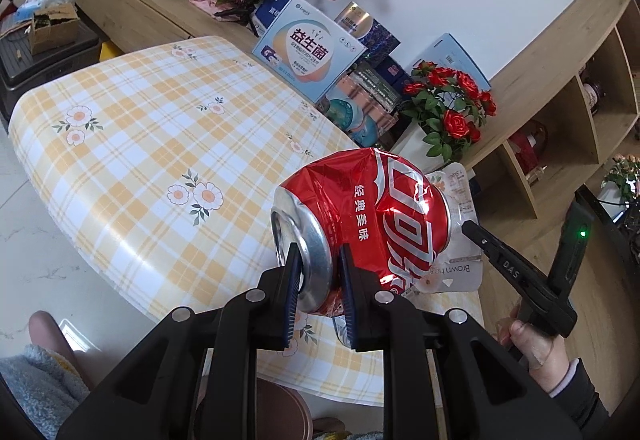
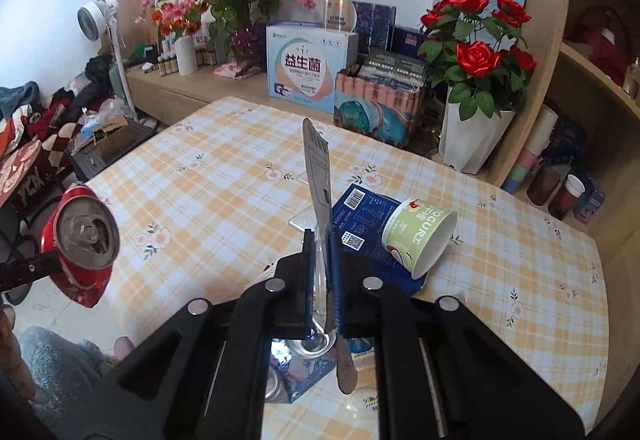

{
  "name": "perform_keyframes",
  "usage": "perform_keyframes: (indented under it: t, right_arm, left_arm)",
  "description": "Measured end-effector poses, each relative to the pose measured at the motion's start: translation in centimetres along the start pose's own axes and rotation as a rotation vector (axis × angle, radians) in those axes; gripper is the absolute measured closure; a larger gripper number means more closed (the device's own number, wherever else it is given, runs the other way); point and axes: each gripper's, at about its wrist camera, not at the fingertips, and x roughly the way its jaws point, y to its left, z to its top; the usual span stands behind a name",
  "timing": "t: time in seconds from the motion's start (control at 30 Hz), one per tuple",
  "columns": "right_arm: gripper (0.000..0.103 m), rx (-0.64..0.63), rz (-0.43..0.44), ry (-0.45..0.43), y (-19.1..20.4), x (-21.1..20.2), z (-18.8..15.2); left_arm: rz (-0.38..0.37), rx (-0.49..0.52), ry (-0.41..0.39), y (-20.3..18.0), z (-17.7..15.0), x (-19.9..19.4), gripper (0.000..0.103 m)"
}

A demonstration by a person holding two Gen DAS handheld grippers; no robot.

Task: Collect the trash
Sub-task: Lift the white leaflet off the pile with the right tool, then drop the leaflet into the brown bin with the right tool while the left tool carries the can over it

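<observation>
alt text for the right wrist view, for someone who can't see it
The right gripper pinches a flat pouch above a checked tablecloth. A tipped yogurt cup lies on a blue packet; a crushed red can hangs at left.

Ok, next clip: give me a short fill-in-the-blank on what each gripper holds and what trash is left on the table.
1. The left gripper is shut on a crushed ____ soda can.
2. The right gripper is shut on a flat white ____ pouch.
3. The green paper yogurt cup on the checked tablecloth lies on its ____.
4. Under that cup lies a flat ____ packet.

Missing: red; plastic; side; blue
</observation>
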Motion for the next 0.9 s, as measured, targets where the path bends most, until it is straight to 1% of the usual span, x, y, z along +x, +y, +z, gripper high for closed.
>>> perform_keyframes:
  t: [0.1, 0.23, 0.43, 0.63, 0.73, 0.9]
  right_arm:
    - [0.092, 0.049, 0.033, -0.025, -0.2, -2.2, -1.1]
    - [0.092, 0.134, 0.081, -0.048, -0.4, -5.7, -3.6]
    - [0.092, 0.158, 0.109, -0.058, 1.0, -9.4, -7.7]
    - [0.092, 0.179, 0.127, -0.026, 2.7, -12.2, -12.6]
    - [0.092, 0.17, 0.121, 0.008, 3.8, -13.4, -14.8]
    - [0.092, 0.156, 0.101, 0.039, 5.3, -14.5, -17.3]
  left_arm:
    - [0.0, 0.016, -0.004, -0.4, -0.5, -1.0, 0.084]
    - [0.001, 0.031, 0.007, -0.6, -1.6, -2.1, 0.084]
    - [0.011, 0.073, 0.033, -1.2, -4.4, -3.8, 0.084]
    - [0.011, 0.139, 0.045, -2.2, -7.1, -5.8, 0.084]
    - [-0.008, 0.165, 0.031, -2.8, -8.3, -6.9, 0.084]
    - [-0.046, 0.183, -0.002, -3.6, -10.6, -9.5, 0.084]
